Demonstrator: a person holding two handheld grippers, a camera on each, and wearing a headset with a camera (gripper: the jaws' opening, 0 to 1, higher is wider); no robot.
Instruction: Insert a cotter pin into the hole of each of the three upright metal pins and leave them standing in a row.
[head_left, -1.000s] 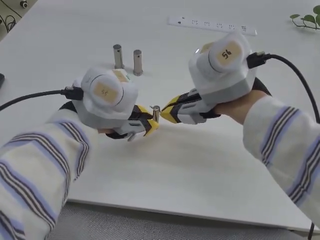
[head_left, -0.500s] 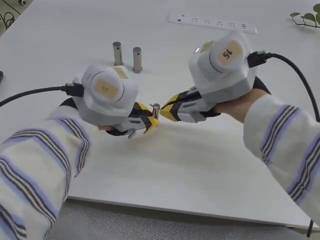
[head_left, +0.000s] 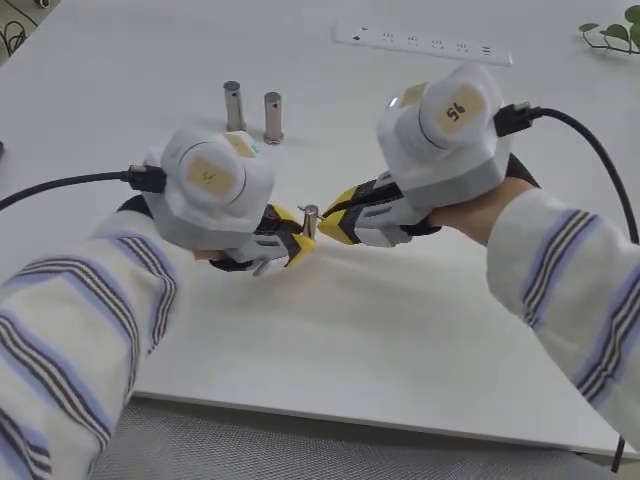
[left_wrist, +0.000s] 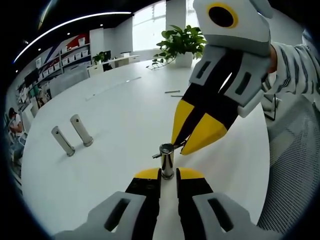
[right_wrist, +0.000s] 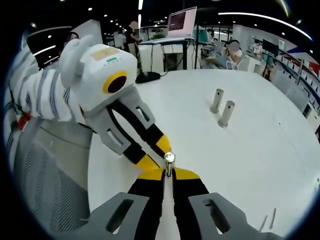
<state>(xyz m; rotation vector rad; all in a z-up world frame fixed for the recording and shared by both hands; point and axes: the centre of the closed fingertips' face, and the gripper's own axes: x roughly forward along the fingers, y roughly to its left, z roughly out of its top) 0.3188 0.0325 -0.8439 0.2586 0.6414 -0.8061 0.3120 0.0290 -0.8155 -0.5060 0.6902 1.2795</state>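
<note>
Short silver metal pin (left_wrist: 166, 160), cylinder w/ a flat cap, stands upright on the white table (head_left: 400, 330) near centre front, between both tools. L gripper (left_wrist: 167, 173) has its yellow-tipped jaws clamped on the pin's shaft, low down. R gripper (left_wrist: 182, 147) comes in from the opposite side, tips pinched together on a thin wire cotter pin (left_wrist: 172, 148), which sits at the hole just under the pin's cap. How far it goes through: can't tell.

Behind, to the left in the head view, two more metal pins (head_left: 233, 105) (head_left: 273, 117) stand upright side by side, well apart from the grippers. A few spare cotter pins (right_wrist: 267, 220) lie loose on the table. White power strip (head_left: 420, 45) at the far edge; green plant (head_left: 615, 40) at the far right corner. Black cables (head_left: 60, 185) run from each gripper. Striped sleeves (head_left: 570, 290) cover both arms.

Bkgd: open office w/ desks, a screen (right_wrist: 182, 22), shelves, ceiling lights.
</note>
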